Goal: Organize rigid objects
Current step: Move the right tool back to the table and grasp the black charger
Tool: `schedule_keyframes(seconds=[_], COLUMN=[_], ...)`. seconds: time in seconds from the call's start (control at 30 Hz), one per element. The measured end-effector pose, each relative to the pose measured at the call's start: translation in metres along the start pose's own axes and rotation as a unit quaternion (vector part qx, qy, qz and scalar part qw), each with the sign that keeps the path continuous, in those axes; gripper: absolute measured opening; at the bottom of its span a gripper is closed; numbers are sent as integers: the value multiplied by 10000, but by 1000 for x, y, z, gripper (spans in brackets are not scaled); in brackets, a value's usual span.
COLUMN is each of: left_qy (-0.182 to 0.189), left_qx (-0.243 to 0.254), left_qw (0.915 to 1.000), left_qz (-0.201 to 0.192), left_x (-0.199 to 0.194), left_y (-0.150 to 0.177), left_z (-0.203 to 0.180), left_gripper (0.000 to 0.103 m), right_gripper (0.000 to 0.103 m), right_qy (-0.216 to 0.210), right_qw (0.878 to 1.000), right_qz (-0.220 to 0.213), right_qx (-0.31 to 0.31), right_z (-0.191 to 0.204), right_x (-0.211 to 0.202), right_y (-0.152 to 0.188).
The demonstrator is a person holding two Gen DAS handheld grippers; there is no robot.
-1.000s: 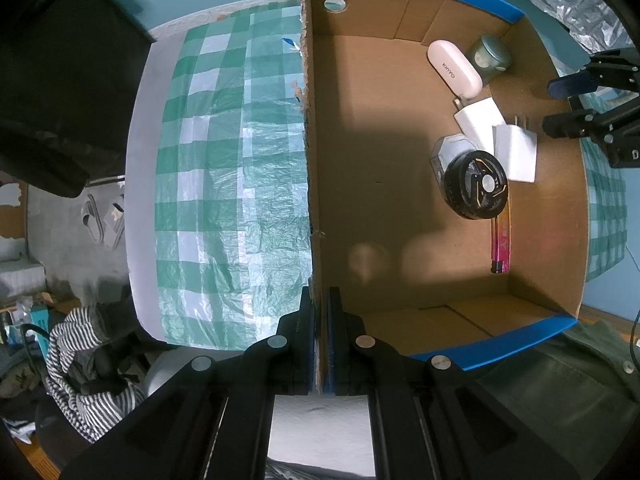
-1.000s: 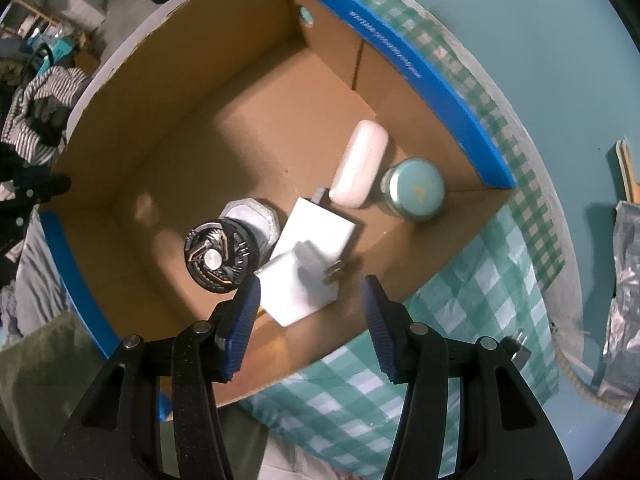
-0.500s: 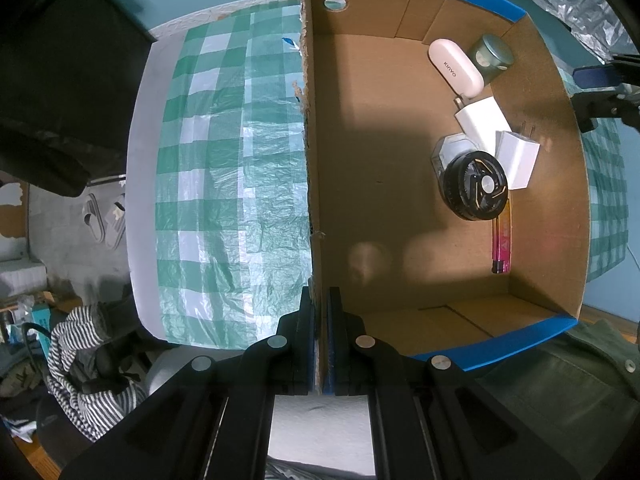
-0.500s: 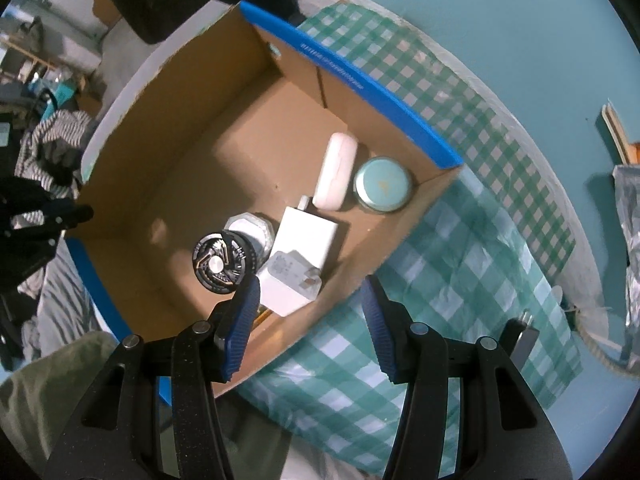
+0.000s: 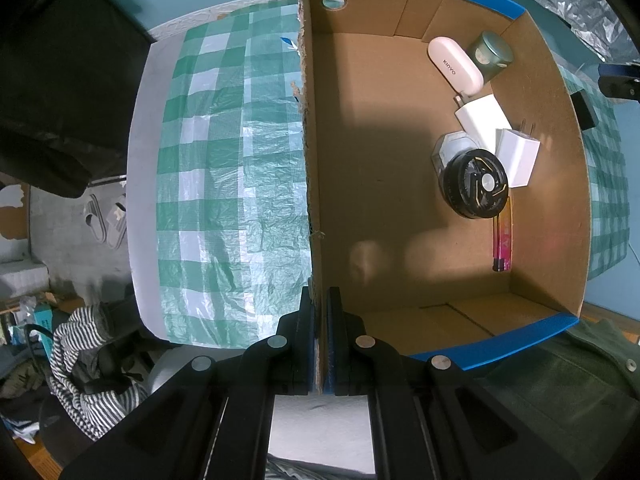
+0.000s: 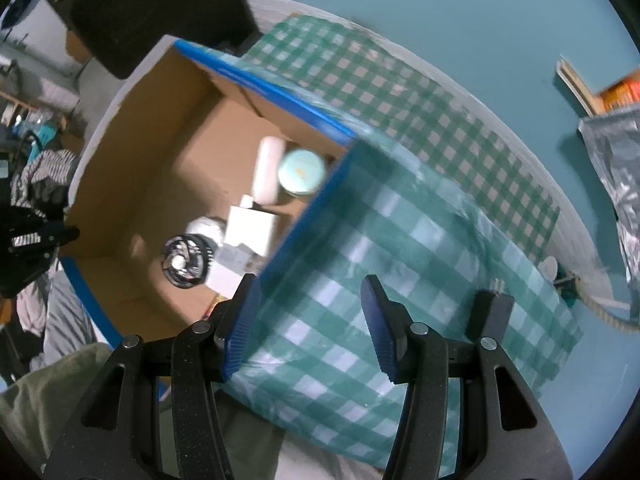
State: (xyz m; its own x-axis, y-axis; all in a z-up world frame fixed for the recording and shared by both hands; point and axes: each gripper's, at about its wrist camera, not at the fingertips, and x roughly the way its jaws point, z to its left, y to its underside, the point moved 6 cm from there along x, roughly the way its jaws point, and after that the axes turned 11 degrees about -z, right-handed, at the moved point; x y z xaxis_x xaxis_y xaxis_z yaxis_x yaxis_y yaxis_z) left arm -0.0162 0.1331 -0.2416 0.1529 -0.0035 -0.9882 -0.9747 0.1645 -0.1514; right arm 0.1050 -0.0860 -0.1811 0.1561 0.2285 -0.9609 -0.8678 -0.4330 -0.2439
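A cardboard box (image 5: 400,240) with blue edges stands on a green checked cloth. Inside lie a white oval case (image 5: 455,65), a green tin (image 5: 491,56), two white chargers (image 5: 518,156), a black round fan (image 5: 476,186), a clear octagonal jar (image 5: 452,146) under it and a pink tube (image 5: 503,240). My left gripper (image 5: 318,312) is shut on the box's left wall. My right gripper (image 6: 310,316) is open and empty over the cloth (image 6: 400,240), just outside the box's (image 6: 160,160) right wall. A black adapter (image 6: 490,314) lies on the cloth right of it, also in the left wrist view (image 5: 585,110).
A silver foil bag (image 6: 616,184) and a rope (image 6: 608,316) lie at the right on the teal table. Books (image 6: 592,88) lie at the far right. Striped clothing (image 5: 88,352) and slippers (image 5: 106,216) are on the floor at the left.
My right gripper, still open, has pulled back out of the box to the right and now hangs over the cloth. The left gripper has held still on the box wall.
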Motion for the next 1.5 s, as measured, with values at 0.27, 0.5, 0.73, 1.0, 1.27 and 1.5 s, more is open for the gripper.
schedule_keyframes(seconds=[0.27, 0.5, 0.73, 1.0, 1.27, 1.5], left_qy=[-5, -18, -33, -63, -78, -92], left_qx=[1, 1, -70, -176, -235, -231], left_qw=[10000, 10000, 10000, 9998, 9997, 9997], left_qz=[22, 28, 41, 35, 37, 43], left_x=[0, 0, 1, 0, 1, 2], left_y=[0, 0, 1, 1, 0, -1], left_z=[0, 1, 2, 2, 2, 1], left_gripper=[4, 4, 4, 4, 4, 4], right_gripper=[56, 56, 56, 56, 46, 42], right_qy=[349, 828, 1016, 968, 877, 875], right_qw=[9969, 9861, 9800, 9771, 9742, 9720], right_qz=[126, 294, 373, 574, 475, 563], right_qx=[699, 1408, 1673, 1808, 2027, 2108], right_z=[-70, -149, -194, -213, -216, -213], right_x=[20, 43, 58, 80, 88, 93], right_y=[21, 42, 59, 79, 85, 87])
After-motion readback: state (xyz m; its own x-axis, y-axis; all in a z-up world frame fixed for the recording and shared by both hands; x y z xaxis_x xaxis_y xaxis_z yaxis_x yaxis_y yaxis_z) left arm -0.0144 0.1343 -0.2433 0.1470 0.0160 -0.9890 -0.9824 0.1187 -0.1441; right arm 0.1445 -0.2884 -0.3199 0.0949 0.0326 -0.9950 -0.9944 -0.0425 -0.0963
